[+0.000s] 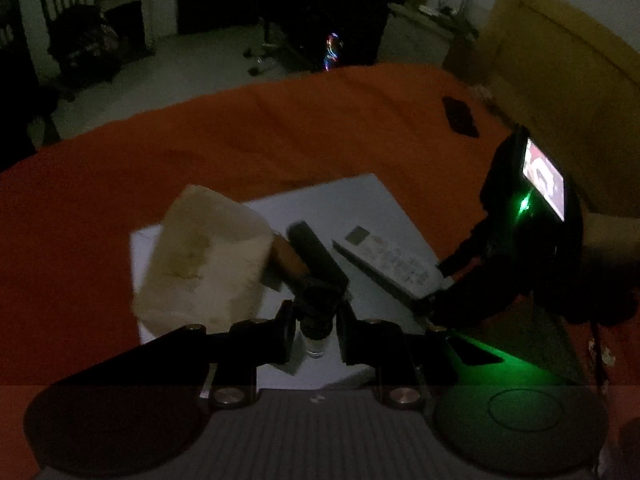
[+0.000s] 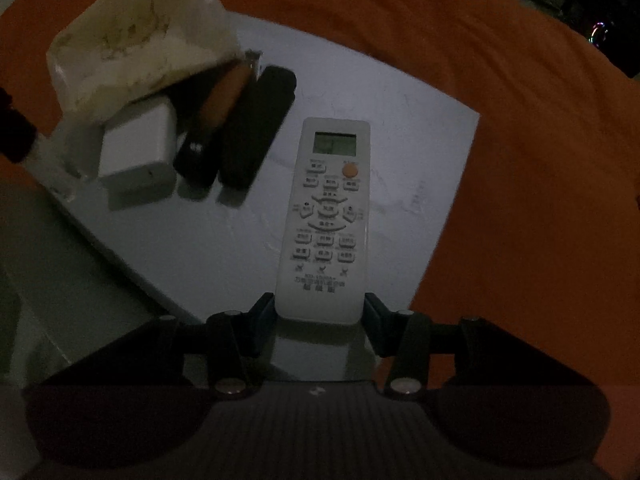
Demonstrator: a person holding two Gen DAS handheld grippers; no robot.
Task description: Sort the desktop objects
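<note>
A white board (image 2: 420, 152) lies on an orange cloth (image 2: 540, 160). My right gripper (image 2: 320, 320) is shut on the near end of a white remote control (image 2: 326, 216), which lies flat on the board. The remote also shows in the left wrist view (image 1: 388, 260). My left gripper (image 1: 316, 320) is shut on the end of a dark cylindrical object (image 1: 316, 292) with an orange-brown barrel. A black bar-shaped remote (image 2: 256, 128) lies beside it. A white charger block (image 2: 138, 160) and a crumpled beige bag (image 2: 136, 36) sit at the board's far left.
The right gripper's body with its lit screen (image 1: 544, 184) stands at the right of the left wrist view. A small black object (image 1: 460, 116) lies on the cloth far right. A tan cardboard box (image 1: 560, 60) stands behind the table.
</note>
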